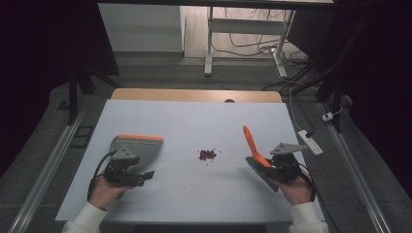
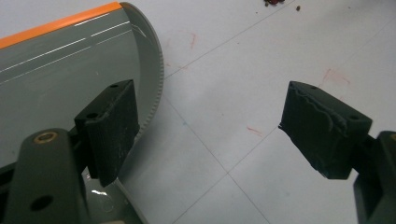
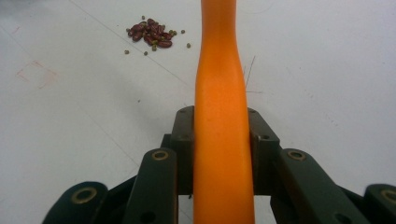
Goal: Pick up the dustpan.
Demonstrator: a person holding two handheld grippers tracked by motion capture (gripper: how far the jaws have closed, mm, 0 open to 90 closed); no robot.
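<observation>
High view: a grey dustpan (image 1: 138, 145) lies empty by the left gripper (image 1: 141, 175); beans (image 1: 207, 154) sit mid-table. Left gripper view: jaws spread beside the dustpan (image 2: 60, 70). Right gripper view: the right gripper (image 3: 223, 140) pinches an orange brush handle (image 3: 220, 102).

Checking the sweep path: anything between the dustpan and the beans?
Nothing. In the high view, bare table runs from the dustpan to the beans. The left gripper view agrees, with faint red marks on the surface.
</observation>
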